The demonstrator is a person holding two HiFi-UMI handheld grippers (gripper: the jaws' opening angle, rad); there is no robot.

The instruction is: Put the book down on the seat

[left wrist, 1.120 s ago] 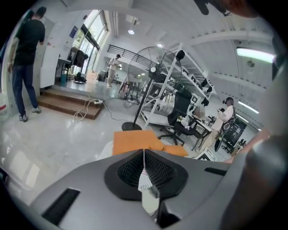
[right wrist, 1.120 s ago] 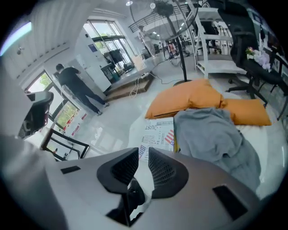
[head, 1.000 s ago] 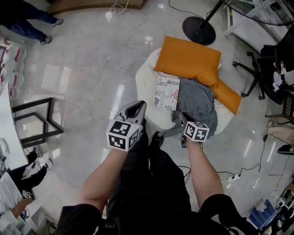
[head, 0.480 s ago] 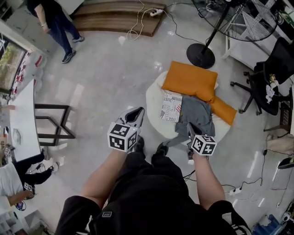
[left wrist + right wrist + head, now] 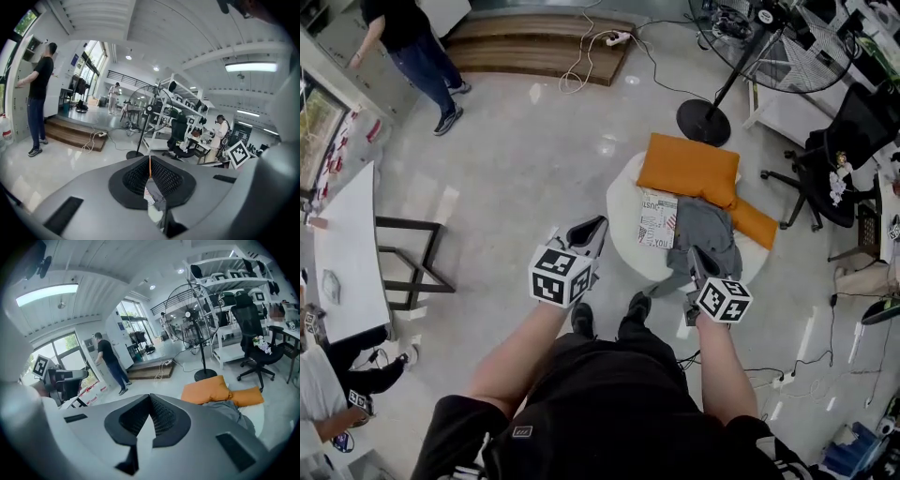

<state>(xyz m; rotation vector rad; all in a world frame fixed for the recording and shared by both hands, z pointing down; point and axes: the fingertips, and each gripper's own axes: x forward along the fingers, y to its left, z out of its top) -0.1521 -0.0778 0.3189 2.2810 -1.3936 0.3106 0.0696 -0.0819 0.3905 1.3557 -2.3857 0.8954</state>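
The book (image 5: 658,218), white with printed text and a flag pattern, lies flat on the round white seat (image 5: 623,202). It sits between an orange cushion (image 5: 689,169) and a crumpled grey garment (image 5: 705,230). My left gripper (image 5: 592,228) hovers over the floor just left of the seat, shut and empty. A sliver of the book (image 5: 149,194) shows below its closed tips (image 5: 150,158). My right gripper (image 5: 697,255) hangs at the seat's near edge over the grey garment, shut on nothing. In the right gripper view, the jaws (image 5: 150,397) meet, with the cushion (image 5: 206,390) beyond.
A standing fan (image 5: 769,47) with a round black base (image 5: 703,122) stands behind the seat. A black office chair (image 5: 853,141) is to the right. A white table (image 5: 347,253) and a black frame (image 5: 403,258) stand at the left. A person (image 5: 412,37) stands at the far left.
The head view has pulled back and up, so the seat looks smaller and farther off. The book stays flat on the seat. Both grippers remain close to my body.
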